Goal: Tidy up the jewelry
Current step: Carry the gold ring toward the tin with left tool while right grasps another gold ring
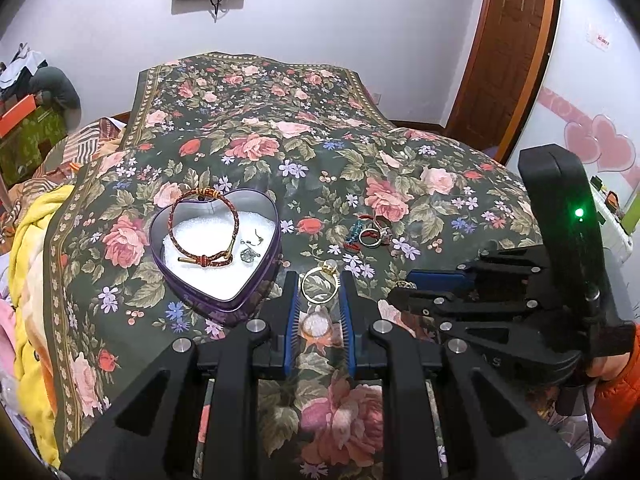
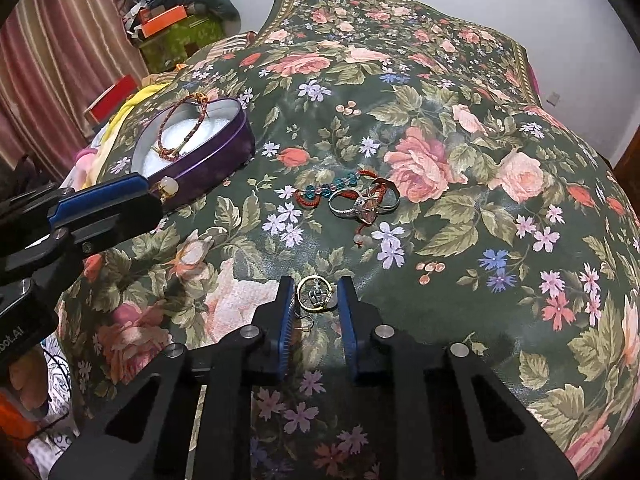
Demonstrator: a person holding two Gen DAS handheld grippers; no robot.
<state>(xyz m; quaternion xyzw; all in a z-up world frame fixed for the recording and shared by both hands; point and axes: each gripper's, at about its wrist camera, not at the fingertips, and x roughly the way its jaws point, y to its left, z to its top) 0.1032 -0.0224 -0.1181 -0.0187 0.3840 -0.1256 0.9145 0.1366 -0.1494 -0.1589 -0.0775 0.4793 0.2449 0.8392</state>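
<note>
In the left wrist view my left gripper [image 1: 319, 280] is shut on a gold ring with a pearl [image 1: 320, 286], held just right of the purple heart-shaped tin [image 1: 224, 304]. On the tin's white lining lie a red-and-gold braided bracelet [image 1: 204, 224] and a silver earring [image 1: 250, 250]. In the right wrist view my right gripper [image 2: 316, 286] points down at the bedspread. Its blue pads press both sides of a gold hoop earring [image 2: 316, 294]. Beyond it lies a heap of silver rings and red beaded cord [image 2: 360, 200]. The left gripper [image 2: 152, 192] shows by the tin [image 2: 208, 160].
A dark flowered bedspread [image 1: 280, 140] covers the bed. A yellow blanket [image 1: 32, 280] bunches off its left side, with boxes and clothes [image 2: 168, 20] behind. A brown door [image 1: 508, 48] stands at right. A hand in an orange sleeve [image 1: 616, 380] holds the right gripper.
</note>
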